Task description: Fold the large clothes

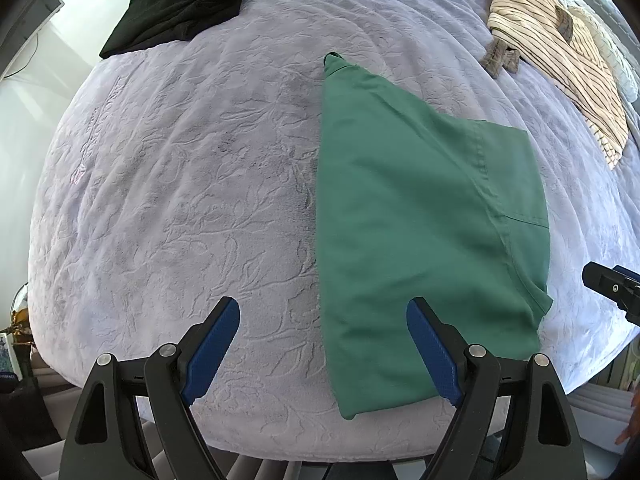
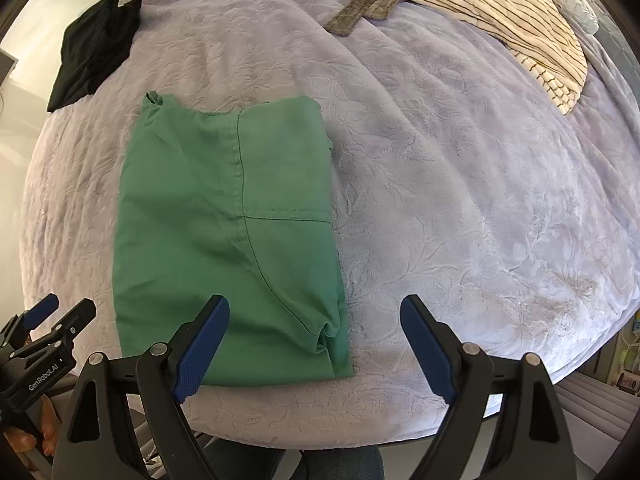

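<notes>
With the green cotton garment [image 2: 228, 236] lying folded lengthwise near the lavender embossed bedspread's [image 2: 460, 200] front edge, both the left gripper [image 1: 323, 350] and right gripper [image 2: 315, 346] hover spread and empty, so the next move likely calls for pinching its near corners to fold it across.

2 wrist views above bed edge [image 1: 160, 200], facing forward, sharing green garment [image 1: 400, 220]

Bare bed [image 2: 460, 200] lies open on both sides of the green garment [image 2: 224, 240], while a black garment [image 2: 94, 50] and striped garment [image 2: 500, 12] crowd the far edge.
</notes>
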Tool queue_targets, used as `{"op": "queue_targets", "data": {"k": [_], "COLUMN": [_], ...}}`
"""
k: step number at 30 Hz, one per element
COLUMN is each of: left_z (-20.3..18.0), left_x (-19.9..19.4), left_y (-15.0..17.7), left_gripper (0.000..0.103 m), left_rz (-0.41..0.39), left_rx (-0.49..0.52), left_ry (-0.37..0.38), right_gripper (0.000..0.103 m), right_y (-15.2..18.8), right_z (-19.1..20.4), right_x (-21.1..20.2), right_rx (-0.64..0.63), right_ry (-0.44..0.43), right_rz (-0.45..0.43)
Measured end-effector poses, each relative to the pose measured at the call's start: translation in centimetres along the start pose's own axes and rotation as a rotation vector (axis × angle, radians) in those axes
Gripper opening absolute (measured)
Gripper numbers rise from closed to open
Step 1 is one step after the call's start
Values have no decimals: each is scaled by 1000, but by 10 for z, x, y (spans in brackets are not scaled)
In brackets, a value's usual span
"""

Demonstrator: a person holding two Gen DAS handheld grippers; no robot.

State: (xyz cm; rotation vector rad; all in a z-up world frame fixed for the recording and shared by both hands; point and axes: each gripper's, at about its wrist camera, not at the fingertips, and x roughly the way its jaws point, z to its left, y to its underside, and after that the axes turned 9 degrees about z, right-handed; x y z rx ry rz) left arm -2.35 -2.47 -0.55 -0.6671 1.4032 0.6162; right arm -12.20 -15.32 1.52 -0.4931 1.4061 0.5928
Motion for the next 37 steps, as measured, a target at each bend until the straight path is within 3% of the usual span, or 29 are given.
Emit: {"op": "queue_targets", "data": {"k": [37], "left_z": [-4], "left_x": [-5], "left_y": [2], "left_gripper": [86], "left_rz": [-22], "left_rx": [-16], "left_ry": [1], "right_gripper": [89], "right_y": [2], "right_z": [6], "right_x": [4], "right_rx": [-22], "right_ry": [-4], "right_rz": [12]}}
